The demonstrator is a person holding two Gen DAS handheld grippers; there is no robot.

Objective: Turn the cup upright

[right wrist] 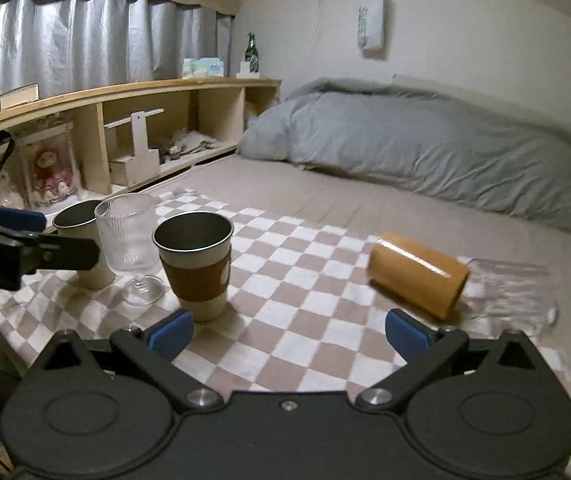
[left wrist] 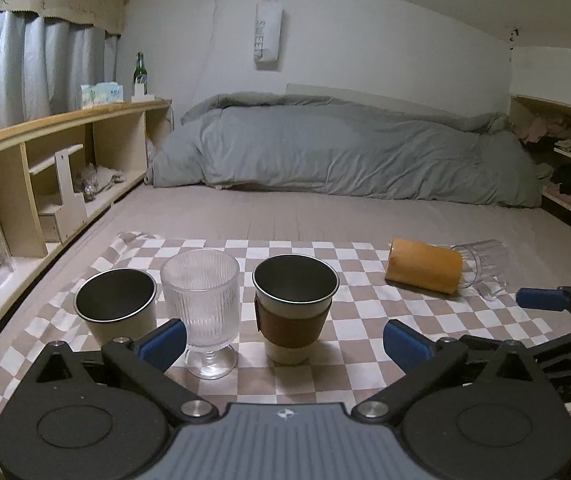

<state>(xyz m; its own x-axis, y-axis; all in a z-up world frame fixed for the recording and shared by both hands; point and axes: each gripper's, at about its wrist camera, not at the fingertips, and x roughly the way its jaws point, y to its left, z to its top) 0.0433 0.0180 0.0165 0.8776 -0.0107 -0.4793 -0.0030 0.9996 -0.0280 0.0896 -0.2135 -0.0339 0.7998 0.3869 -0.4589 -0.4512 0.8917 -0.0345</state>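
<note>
An orange cup [left wrist: 423,265] lies on its side on the checkered cloth [left wrist: 365,344], far right; it also shows in the right wrist view [right wrist: 417,274]. A clear glass mug [left wrist: 483,266] lies on its side just behind it, blurred in the right wrist view [right wrist: 513,288]. Three cups stand upright: a steel cup [left wrist: 115,306], a ribbed stemmed glass [left wrist: 203,300] and a steel cup with a brown sleeve [left wrist: 293,312]. My left gripper [left wrist: 285,340] is open, just in front of the sleeved cup and the glass. My right gripper [right wrist: 289,334] is open and empty, short of the orange cup.
A grey duvet [left wrist: 345,156] lies across the back of the bed. Wooden shelves [left wrist: 45,160] run along the left with a bottle [left wrist: 140,72] on top. More shelves [left wrist: 565,168] stand at the right. The right gripper's fingers [left wrist: 541,298] reach in beside the mug.
</note>
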